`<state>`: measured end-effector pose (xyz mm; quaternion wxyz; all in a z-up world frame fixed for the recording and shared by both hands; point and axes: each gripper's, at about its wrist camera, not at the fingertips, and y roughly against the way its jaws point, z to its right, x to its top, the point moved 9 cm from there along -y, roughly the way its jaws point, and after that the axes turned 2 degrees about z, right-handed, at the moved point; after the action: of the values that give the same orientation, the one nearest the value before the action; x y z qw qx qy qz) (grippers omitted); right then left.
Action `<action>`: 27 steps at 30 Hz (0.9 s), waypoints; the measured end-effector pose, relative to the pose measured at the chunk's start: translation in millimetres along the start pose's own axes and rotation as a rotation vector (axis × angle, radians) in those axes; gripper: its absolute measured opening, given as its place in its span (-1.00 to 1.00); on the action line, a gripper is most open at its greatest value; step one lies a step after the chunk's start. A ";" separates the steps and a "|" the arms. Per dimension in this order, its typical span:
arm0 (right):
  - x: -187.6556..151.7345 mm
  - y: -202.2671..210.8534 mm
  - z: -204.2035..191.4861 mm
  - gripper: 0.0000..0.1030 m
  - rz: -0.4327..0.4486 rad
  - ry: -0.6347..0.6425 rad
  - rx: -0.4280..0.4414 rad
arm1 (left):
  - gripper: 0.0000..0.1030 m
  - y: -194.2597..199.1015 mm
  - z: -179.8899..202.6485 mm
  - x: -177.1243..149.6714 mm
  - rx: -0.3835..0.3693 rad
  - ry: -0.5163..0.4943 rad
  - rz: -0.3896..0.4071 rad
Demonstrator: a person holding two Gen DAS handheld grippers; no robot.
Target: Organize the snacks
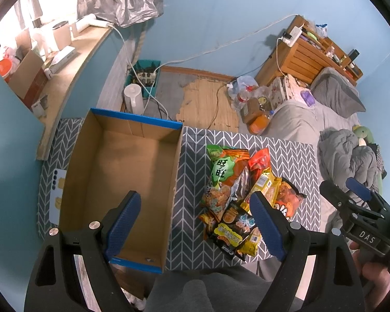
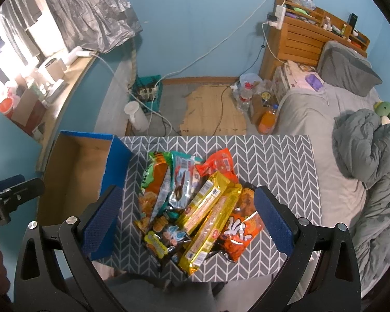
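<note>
A pile of snack packets (image 2: 195,205) lies on the grey chevron-patterned table (image 2: 286,171); it also shows in the left wrist view (image 1: 247,195). An open cardboard box with blue edges (image 1: 122,182) stands empty to the left of the pile; its blue wall shows in the right wrist view (image 2: 114,166). My left gripper (image 1: 195,221) is open and empty, held above the box's right wall. My right gripper (image 2: 187,218) is open and empty, held above the snack pile; its fingers (image 1: 358,189) show at the right of the left wrist view.
A bed with grey bedding (image 2: 351,143) runs along the table's right side. Bottles and a cardboard box (image 2: 260,106) and cables (image 2: 156,114) sit on the floor beyond the table. A cluttered windowsill (image 1: 52,59) is at left. A white card (image 1: 57,195) lies left of the box.
</note>
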<state>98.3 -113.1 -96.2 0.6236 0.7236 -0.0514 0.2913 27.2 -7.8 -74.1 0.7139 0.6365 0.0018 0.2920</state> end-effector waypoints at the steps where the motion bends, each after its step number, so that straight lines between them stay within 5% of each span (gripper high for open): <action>1: -0.2 0.2 0.0 0.94 0.000 0.000 0.000 | 0.69 0.1 -0.3 0.3 0.002 0.000 0.001; 27: -4.4 4.9 -2.8 0.94 -0.001 0.004 0.014 | 0.69 0.7 2.3 -4.9 -0.002 -0.009 -0.008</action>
<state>91.5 -112.8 -93.9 0.6188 0.7274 -0.0476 0.2927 23.7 -11.9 -74.8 0.7157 0.6370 0.0010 0.2863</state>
